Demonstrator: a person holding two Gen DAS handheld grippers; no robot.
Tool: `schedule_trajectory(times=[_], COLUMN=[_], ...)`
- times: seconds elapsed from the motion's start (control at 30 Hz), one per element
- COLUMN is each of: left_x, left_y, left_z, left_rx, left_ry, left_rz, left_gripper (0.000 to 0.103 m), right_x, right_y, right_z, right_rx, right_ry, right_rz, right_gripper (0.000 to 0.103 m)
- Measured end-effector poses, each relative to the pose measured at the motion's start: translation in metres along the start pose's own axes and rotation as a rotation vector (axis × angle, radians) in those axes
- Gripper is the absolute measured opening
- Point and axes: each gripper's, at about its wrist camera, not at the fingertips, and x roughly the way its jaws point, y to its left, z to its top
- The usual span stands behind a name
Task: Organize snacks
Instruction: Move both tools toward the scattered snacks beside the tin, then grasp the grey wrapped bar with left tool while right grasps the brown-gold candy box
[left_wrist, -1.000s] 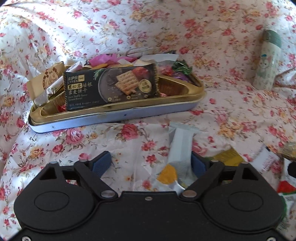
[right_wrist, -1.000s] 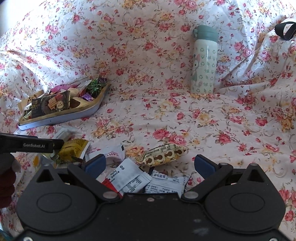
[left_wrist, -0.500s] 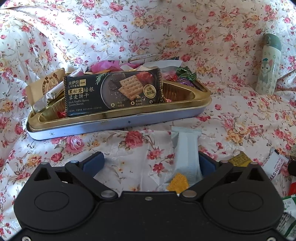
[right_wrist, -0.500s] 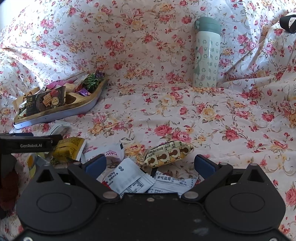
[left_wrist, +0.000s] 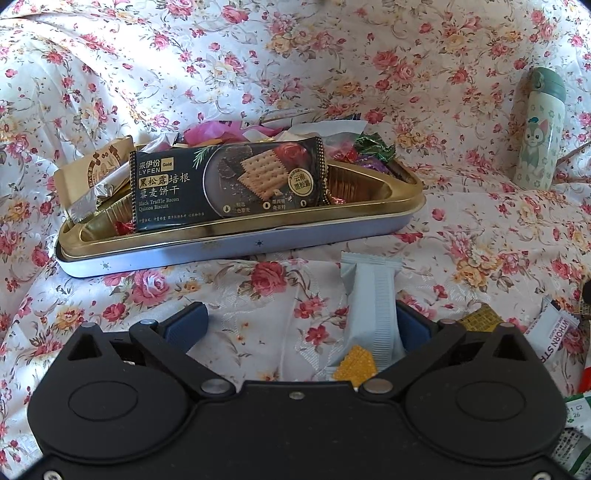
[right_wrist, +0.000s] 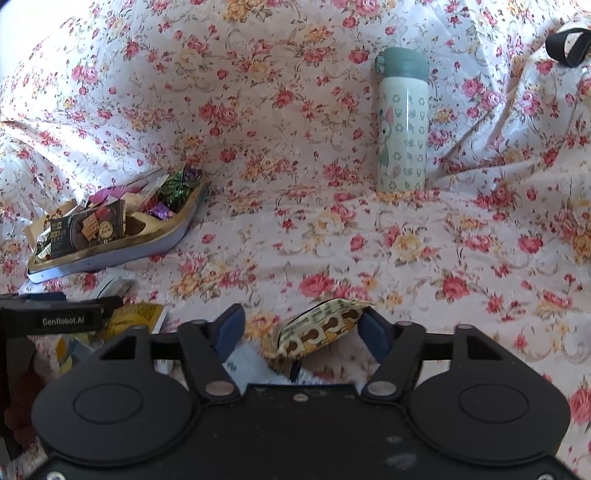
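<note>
Two claws at work: your right claw (right_wrist: 301, 328) has just been closing round a soft, light snack pouch (right_wrist: 320, 328), pads not yet pressing; take its puffy middle gently while your left claw (left_wrist: 299, 325) gapes wide

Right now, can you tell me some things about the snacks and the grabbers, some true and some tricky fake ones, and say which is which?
1. The black biscuit packet sits in the gold tray. True.
2. The bottle lies on its side. False: it stands upright.
3. The left gripper squeezes the grey snack bar. False: its jaws stand wide open, the bar beside one pad.
4. The right gripper has the yellow patterned packet between its jaws. True; they have just been closing.
</note>
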Motion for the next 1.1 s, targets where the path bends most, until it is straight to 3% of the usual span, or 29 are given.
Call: schedule_trajectory(times=[0.1,0.43,0.77,0.97,1.1], left_x=[0.0,0.0,0.0,0.0,-0.006], left_y=[0.0,0.001,0.001,0.002,0.005], left_z=[0.0,0.0,0.0,0.0,-0.004], left_rx=[0.0,-0.002,-0.002,-0.005,-0.035], left_ry=[0.0,-0.001,-0.001,-0.005,-0.054], left_rz=[0.0,-0.003,-0.003,-0.004,0.027], left_gripper=[0.103,0.103,0.103,0.103,0.076], right_x=[0.007,0.043,0.04,0.037,0.041], right_y=[0.004,0.027,-0.012,-0.002,0.016], right_z=[0.007,0.029,0.031,0.021,0.021], right_rx=[-0.013,-0.071,0.179,0.19,0.142], right_ry=[-0.007,-0.006,0.066,0.087,0.086], right_rz=[-0.012,0.034,0.067,0.097,0.106], right_gripper=[0.055,0.055,0.061,0.067,0.073])
